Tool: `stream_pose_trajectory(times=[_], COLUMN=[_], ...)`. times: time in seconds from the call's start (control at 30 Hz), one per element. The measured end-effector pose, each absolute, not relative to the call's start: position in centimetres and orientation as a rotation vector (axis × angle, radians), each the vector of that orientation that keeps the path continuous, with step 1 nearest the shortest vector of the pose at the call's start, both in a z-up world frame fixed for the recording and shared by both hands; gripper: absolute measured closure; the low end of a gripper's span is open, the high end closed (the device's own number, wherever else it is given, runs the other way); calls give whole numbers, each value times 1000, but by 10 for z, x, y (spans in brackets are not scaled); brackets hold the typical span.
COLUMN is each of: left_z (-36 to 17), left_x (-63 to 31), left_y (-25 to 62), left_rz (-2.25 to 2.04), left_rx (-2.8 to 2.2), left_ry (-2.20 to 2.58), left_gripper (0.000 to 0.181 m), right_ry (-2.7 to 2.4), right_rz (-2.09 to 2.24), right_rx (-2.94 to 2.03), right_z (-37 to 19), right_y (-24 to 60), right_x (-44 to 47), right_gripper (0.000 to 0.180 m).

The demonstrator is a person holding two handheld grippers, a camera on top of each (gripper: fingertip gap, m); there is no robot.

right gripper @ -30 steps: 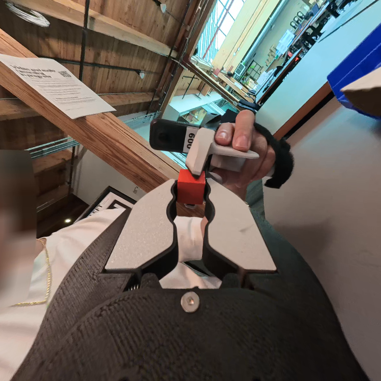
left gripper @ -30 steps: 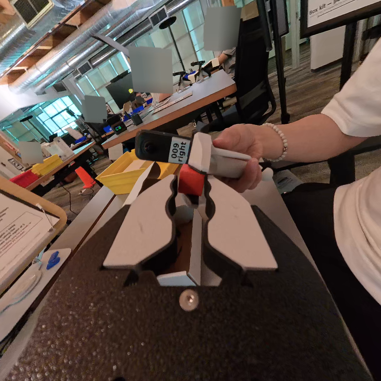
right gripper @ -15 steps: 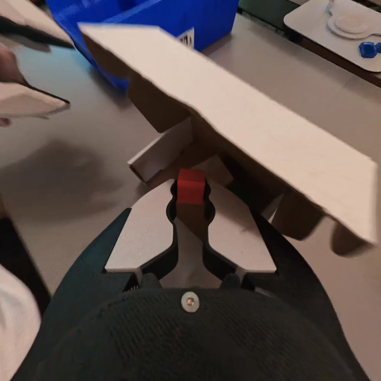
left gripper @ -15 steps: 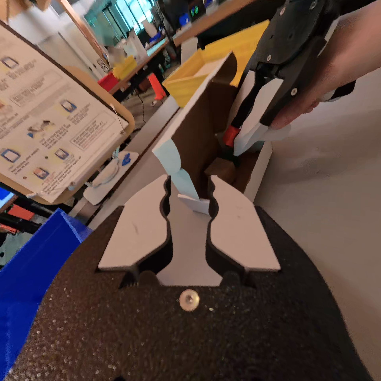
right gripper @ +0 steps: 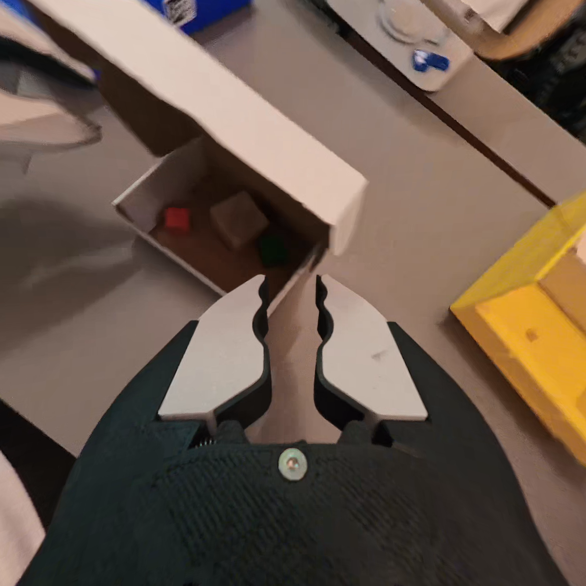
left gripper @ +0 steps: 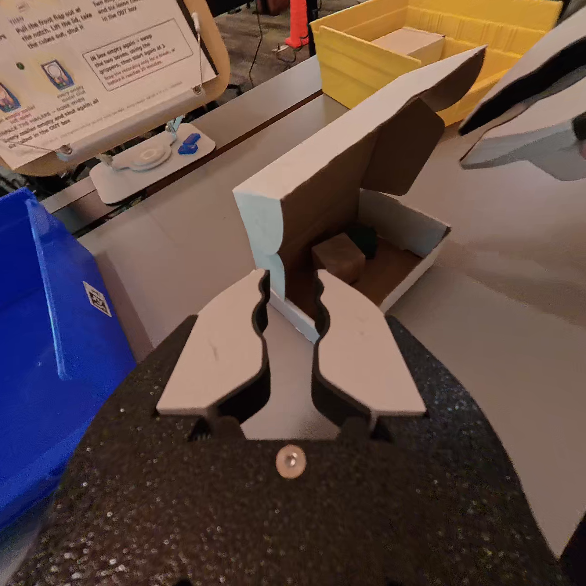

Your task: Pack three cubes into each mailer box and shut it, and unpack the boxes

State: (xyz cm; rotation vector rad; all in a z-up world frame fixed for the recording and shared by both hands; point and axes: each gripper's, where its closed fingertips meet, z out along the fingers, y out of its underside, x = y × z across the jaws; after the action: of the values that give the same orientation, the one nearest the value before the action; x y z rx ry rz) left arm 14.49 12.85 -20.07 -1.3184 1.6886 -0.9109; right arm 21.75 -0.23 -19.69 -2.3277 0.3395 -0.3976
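Observation:
A white mailer box (left gripper: pixel 409 222) with a brown inside stands open on the grey table, its lid (left gripper: pixel 348 142) raised. In the right wrist view the box (right gripper: pixel 136 206) holds a red cube (right gripper: pixel 177 218), a tan cube (right gripper: pixel 237 218) and a dark green cube (right gripper: pixel 272 250). My left gripper (left gripper: pixel 290 285) is open at the box's near corner, with the lower end of the lid's front flap between its fingertips. My right gripper (right gripper: pixel 291 285) is open and empty, just above the box's near corner. The left wrist view shows the tan cube (left gripper: pixel 339 260) and the green cube (left gripper: pixel 363 236); the lid hides the red one.
A blue bin (left gripper: pixel 47 317) stands at the left. A yellow bin (left gripper: pixel 364 63) at the back holds a cardboard box (left gripper: pixel 412 44). An instruction sheet on a stand (left gripper: pixel 95 63) is behind the table edge. The yellow bin (right gripper: pixel 523 333) lies right of my right gripper.
My right gripper brought the red cube down into the box, let it go and drew back. My left gripper swung down to the box's near corner.

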Motion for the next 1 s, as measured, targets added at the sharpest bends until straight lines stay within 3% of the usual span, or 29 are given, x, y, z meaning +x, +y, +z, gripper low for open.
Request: stream_pose_trajectory(times=[0.23,0.47,1.0], left_z=[-199,-195,-211], left_x=[157,161,152], left_y=[132,136,117], left_rz=[-807,-794,-866], left_rx=[-1337,-1365,-1447], left_ry=[1598,1505,1304], left_gripper=[168,175,175], right_ry=[444,508,550], right_rz=[-278,-402,-444], right_rx=[-1972,-1780,-1712], right_z=[-199,-189,-205], right_y=[11,17,18], right_x=[228,251,235], right_gripper=[134,177,175])
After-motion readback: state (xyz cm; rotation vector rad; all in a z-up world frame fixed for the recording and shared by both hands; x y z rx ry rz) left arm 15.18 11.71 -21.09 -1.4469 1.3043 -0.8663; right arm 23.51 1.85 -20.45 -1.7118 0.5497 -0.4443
